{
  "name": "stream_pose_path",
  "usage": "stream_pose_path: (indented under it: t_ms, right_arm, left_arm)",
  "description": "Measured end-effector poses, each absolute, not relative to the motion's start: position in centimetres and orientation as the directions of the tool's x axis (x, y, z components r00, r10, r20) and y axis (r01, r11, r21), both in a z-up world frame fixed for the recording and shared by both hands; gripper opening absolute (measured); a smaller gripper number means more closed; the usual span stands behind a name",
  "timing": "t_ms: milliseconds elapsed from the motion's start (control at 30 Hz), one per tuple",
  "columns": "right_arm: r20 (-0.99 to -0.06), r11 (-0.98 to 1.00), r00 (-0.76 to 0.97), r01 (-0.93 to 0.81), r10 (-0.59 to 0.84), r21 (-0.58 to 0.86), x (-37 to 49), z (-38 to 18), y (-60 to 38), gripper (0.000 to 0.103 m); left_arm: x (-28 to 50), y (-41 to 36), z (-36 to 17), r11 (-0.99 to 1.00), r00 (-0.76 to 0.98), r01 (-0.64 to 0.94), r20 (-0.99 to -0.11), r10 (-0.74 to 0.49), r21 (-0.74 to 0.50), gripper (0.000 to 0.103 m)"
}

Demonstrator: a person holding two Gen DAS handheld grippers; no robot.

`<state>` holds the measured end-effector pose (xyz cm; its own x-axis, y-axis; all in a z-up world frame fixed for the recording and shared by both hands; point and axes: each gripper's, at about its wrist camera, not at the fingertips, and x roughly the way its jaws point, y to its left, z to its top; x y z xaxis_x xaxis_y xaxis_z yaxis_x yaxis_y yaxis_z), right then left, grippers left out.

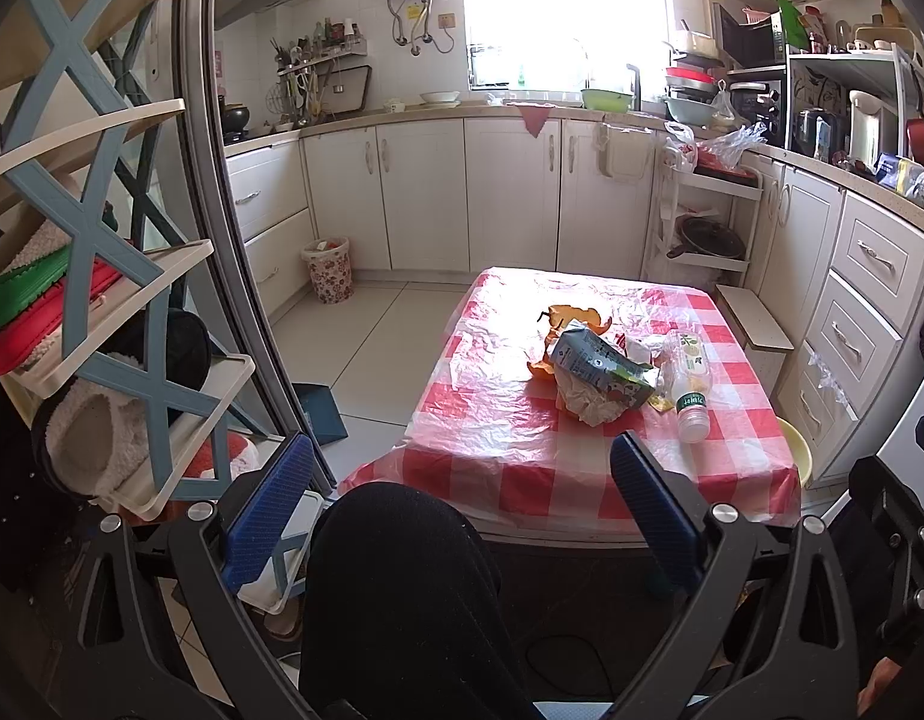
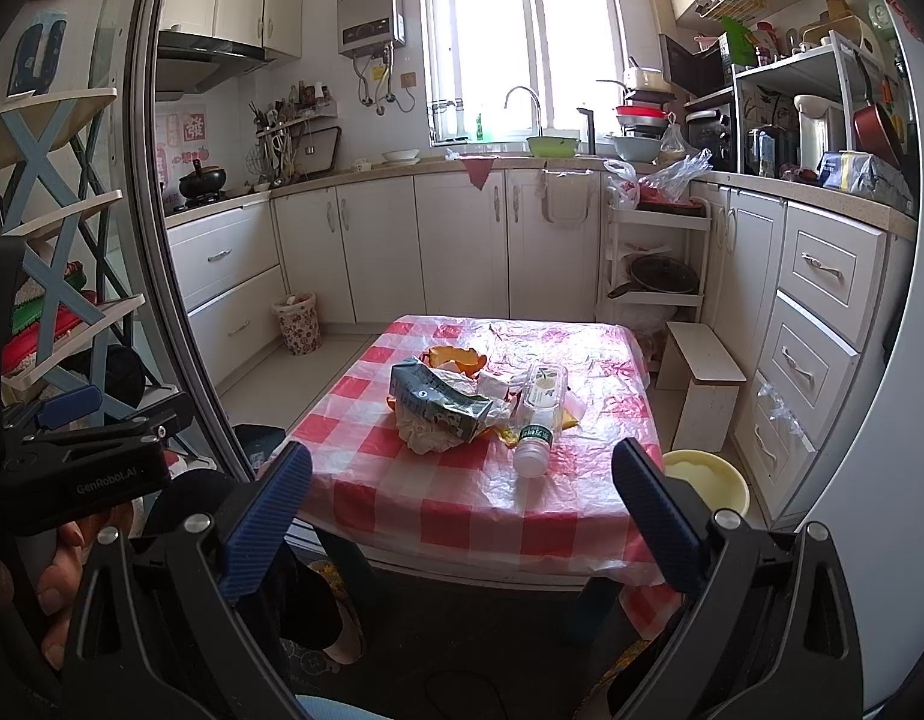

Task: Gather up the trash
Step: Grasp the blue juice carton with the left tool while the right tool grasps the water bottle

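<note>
black grippers, blue ribbed jaws, seemingly dark trousers

I'm looking into a home kitchen: white cabinets are lining the walls, a faucet is standing below the window, a gas water heater is hanging nearby, and pots are crowding the counter.

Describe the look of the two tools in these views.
Both match: black angular frames with silver round bolts and ribbed blue pads. Left tool shows its pads wide apart; so does the right tool. In the right view the left tool's black body bears white "GenRobot.AI" lettering. No cables or sleeves are clearly visible.
</note>
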<state>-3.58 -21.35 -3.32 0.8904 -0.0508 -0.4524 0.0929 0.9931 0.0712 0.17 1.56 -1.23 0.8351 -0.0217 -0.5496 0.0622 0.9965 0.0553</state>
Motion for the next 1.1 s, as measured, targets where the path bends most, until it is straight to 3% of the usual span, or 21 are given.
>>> stream_pose_path:
  t_ms: [333,633,900,1100]
  right_arm:
    - [-0.458,0.993,0.887,0.099,-0.06,0.063,-3.0,-4.0,-21.8,0.096]
    - [-0.537,0.984,0.838,0.16,-0.094,0.076,2.4,-7.9,-26.0,0.096]
    - [-0.628,0.981,0.777,0.159,-0.057,0.108,9.1,-11.5,-28.7,0.096]
    - [-0.726,0.976,0.688,0.172,-0.025,0.13,15.5,-15.4,-30.7,0.096]
  left_arm:
    - [0.9,1.7,-1.7,0.998,0.826,0.043,-0.564,-0.006,0.053,0.095]
    - [7.4,1.0,-4.0,0.999,0.782,0.034,-0.623,-0.002,0.039,0.095]
    - [14.5,-1.7,-6.4,0.995,0.716,0.092,-0.691,-0.097,-0.044,0.095]
    - [20.6,-5.2,-9.4,0.967,0.58,0.153,-0.773,-0.256,-0.205,0.095]
